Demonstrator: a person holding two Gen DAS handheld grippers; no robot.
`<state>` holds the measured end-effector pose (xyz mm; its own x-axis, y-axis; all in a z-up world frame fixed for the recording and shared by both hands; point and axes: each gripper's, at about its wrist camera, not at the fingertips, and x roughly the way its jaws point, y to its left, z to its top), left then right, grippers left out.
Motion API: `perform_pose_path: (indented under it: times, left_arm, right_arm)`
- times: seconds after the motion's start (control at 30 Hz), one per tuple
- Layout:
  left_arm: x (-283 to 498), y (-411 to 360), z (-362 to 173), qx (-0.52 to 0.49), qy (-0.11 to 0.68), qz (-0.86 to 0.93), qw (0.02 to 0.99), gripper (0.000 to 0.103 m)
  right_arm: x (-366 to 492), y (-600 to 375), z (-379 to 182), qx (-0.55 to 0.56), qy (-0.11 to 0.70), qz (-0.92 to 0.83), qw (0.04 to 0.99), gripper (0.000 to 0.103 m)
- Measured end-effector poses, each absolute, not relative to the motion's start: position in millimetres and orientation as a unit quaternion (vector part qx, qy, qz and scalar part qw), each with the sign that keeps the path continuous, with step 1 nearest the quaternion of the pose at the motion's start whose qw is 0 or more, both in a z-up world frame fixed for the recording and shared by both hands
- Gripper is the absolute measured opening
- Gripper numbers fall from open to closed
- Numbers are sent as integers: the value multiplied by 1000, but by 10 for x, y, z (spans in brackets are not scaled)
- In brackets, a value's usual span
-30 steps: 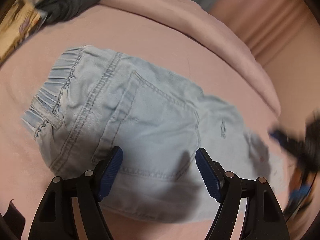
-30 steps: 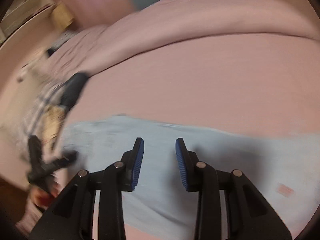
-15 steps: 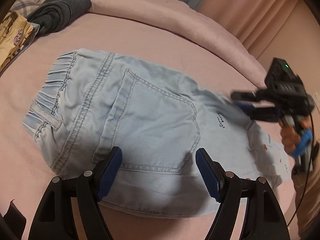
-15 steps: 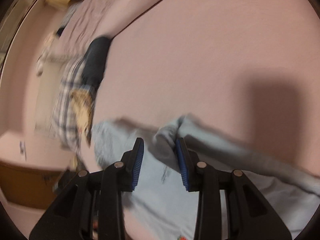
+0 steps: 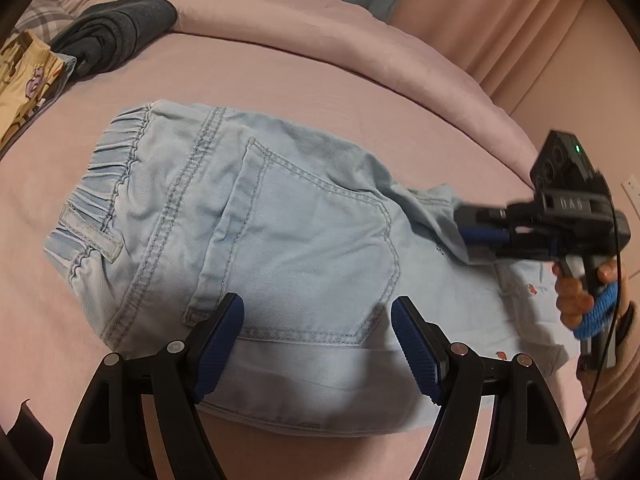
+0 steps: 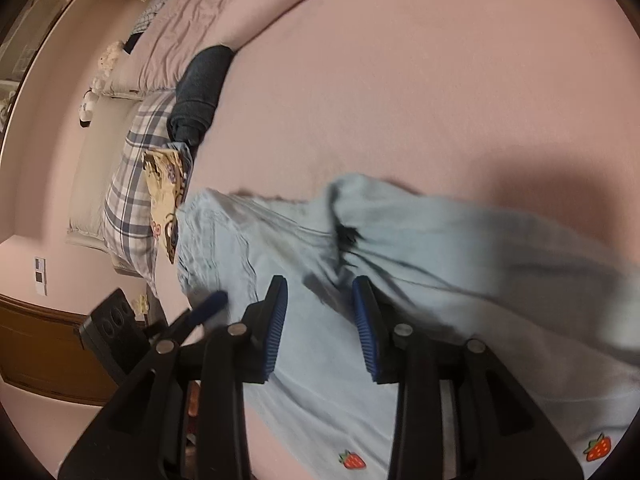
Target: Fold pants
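Light blue denim pants (image 5: 288,240) lie on a pink bed, back pocket up, elastic waistband to the left; they also show in the right wrist view (image 6: 440,248). My left gripper (image 5: 318,344) is open and empty, hovering over the pants' near edge below the pocket. My right gripper (image 6: 320,320) has its jaws partly apart over a raised fold of leg fabric (image 6: 348,208); it shows in the left wrist view (image 5: 476,236) at a bunched leg end (image 5: 436,204). The leg has strawberry prints (image 6: 352,460).
A folded dark grey garment (image 5: 116,36) and a yellow patterned cloth (image 5: 24,80) lie at the bed's far left. A pink rolled duvet (image 5: 340,40) runs along the back. A plaid pillow (image 6: 132,184) and a wall lie left in the right wrist view.
My right gripper has swung in over the leg and the leg end now lies lifted and bunched toward the pocket. My left gripper has stayed put, open.
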<state>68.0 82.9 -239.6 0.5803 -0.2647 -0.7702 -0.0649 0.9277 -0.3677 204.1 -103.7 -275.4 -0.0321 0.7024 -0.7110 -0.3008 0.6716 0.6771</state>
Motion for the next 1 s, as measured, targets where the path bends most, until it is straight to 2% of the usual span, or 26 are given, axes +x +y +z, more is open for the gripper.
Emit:
perform_pose_path:
  times: [0.13, 0.17, 0.2, 0.23, 0.37, 0.5, 0.63, 0.67, 0.7, 0.73, 0.77, 0.93, 1.0]
  left_arm:
    - [659, 817, -2397, -175, 453, -61, 872, 77]
    - [653, 809, -2398, -175, 453, -62, 872, 77]
    - [648, 804, -2399, -174, 452, -63, 872, 77]
    - [647, 796, -2401, -171, 453, -65, 873, 77]
    - [646, 753, -2410, -161, 454, -65, 874, 77]
    - [656, 720, -2415, -161, 453, -67, 874, 77]
    - [658, 726, -2419, -167, 452, -70, 873, 77]
    - [663, 719, -2420, -166, 452, -70, 874, 77]
    - [667, 720, -2420, -165, 451, -69, 874, 77]
    - [669, 715, -2422, -165, 450, -68, 875, 77]
    - [669, 701, -2423, -164, 449, -68, 876, 77]
    - [672, 696, -2438, -163, 447, -67, 877, 77]
    - [669, 683, -2440, -165, 447, -68, 876, 77]
  right_arm:
    - [2205, -931, -2709, 160, 607, 360, 690, 34]
    - [2245, -928, -2690, 155, 602, 359, 696, 28]
    - [2283, -954, -2663, 149, 599, 357, 702, 15]
    - [2323, -961, -2623, 143, 593, 353, 710, 12]
    - [2526, -947, -2481, 138, 571, 346, 731, 5]
    - [2659, -747, -2526, 83, 579, 327, 742, 4]
    - [2700, -757, -2501, 99, 585, 320, 739, 9]
    - [2698, -811, -2482, 117, 593, 323, 729, 14]
    - [2693, -858, -2468, 124, 600, 322, 722, 33]
    - [2668, -903, -2450, 121, 603, 319, 721, 41]
    - [2654, -931, -2446, 115, 607, 315, 721, 44]
    - [2589, -963, -2553, 135, 631, 321, 693, 42]
    - [2555, -847, -2628, 128, 644, 331, 678, 34]
